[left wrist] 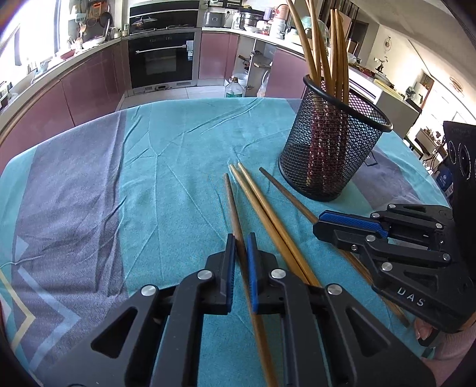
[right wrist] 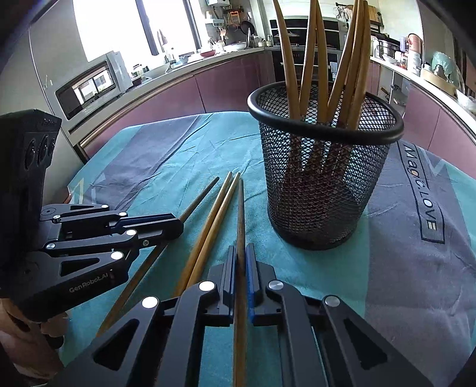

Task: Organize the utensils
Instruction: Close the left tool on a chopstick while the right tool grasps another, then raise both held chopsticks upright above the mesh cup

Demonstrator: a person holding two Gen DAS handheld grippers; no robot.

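Both grippers clamped tight: your left gripper [left wrist: 241, 248] pinched one chopstick [left wrist: 232, 205], right gripper [right wrist: 241, 262] another chopstick [right wrist: 240, 208]; light, stiff, slick wood, so you gripped mid-shaft

Sunlit kitchen, mauve cabinets [left wrist: 89, 86], built-in oven [left wrist: 162, 59], bright window [right wrist: 119, 26]

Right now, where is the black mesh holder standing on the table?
The black mesh holder stands upright on the teal tablecloth, at the right in both wrist views, just beyond the tips of the four loose chopsticks and already holding several others.
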